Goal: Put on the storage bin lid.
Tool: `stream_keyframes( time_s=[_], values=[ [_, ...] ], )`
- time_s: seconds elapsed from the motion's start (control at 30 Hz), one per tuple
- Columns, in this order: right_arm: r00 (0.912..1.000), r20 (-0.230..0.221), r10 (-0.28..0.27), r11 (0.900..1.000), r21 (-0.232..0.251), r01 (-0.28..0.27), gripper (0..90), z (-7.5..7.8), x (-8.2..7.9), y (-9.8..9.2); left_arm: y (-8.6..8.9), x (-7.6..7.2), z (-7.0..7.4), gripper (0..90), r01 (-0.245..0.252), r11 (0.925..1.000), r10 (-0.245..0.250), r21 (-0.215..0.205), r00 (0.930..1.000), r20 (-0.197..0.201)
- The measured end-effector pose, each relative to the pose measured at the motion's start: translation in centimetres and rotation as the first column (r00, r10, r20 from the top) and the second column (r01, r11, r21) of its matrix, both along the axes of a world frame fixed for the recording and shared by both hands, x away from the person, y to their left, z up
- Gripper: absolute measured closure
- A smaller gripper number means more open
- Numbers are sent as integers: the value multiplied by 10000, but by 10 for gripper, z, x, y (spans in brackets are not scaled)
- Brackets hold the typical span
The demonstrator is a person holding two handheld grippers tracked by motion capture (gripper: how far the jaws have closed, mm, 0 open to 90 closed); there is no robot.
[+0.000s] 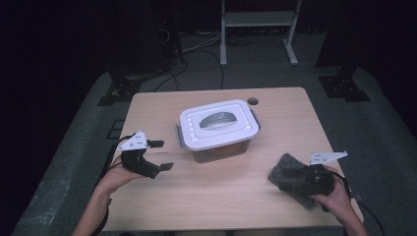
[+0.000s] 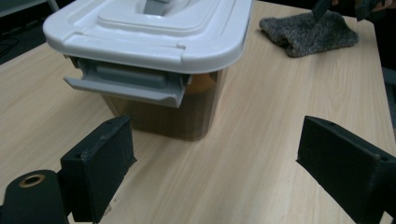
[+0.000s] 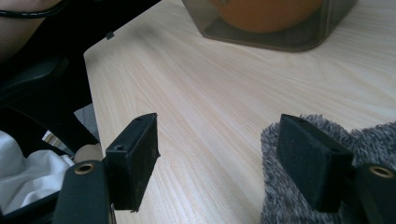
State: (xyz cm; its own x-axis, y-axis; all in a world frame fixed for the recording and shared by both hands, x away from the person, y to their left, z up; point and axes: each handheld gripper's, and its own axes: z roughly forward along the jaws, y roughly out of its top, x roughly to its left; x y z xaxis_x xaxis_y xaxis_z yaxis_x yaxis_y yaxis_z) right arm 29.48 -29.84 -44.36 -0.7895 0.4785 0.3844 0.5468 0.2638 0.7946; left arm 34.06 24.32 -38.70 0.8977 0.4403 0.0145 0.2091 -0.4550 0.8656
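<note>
Approaching the grey side latch (image 2: 126,86) of the lidded box (image 1: 219,129), left gripper (image 1: 156,155) wide open, empty; right gripper (image 3: 217,161) open over the grey cloth (image 1: 290,177): square jaws to latch first.

The right gripper (image 3: 217,161) rose from the bottom of the frame with its two black jaws standing wide apart and nothing between them but bare wood. The jaw at lower right lay over the edge of a grey fuzzy cloth (image 3: 369,140) that spread across the lower right corner. The pale wooden table (image 3: 196,79) ran diagonally across the middle. At the upper right stood the base of a clear smoky container (image 3: 327,32), with something orange (image 3: 266,11) inside it.
</note>
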Motion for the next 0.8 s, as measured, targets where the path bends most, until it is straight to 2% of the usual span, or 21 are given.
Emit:
stream_keyframes(
  time_s=[0.43,0.53,0.8],
  values=[
    [10000,-67,-8,10000,-31,8,286,-1,0,0,-2,-13,-16,103,74,9999,-76,-110,9998,-194],
    [10000,-59,-15,10000,-28,15,286,-2,0,-1,-2,-15,-19,102,107,9997,-114,-239,9995,-289],
    [9999,-135,-35,10000,-56,34,286,-3,0,-1,-4,-21,-27,99,127,9996,-135,-270,9995,-291]
  ],
)
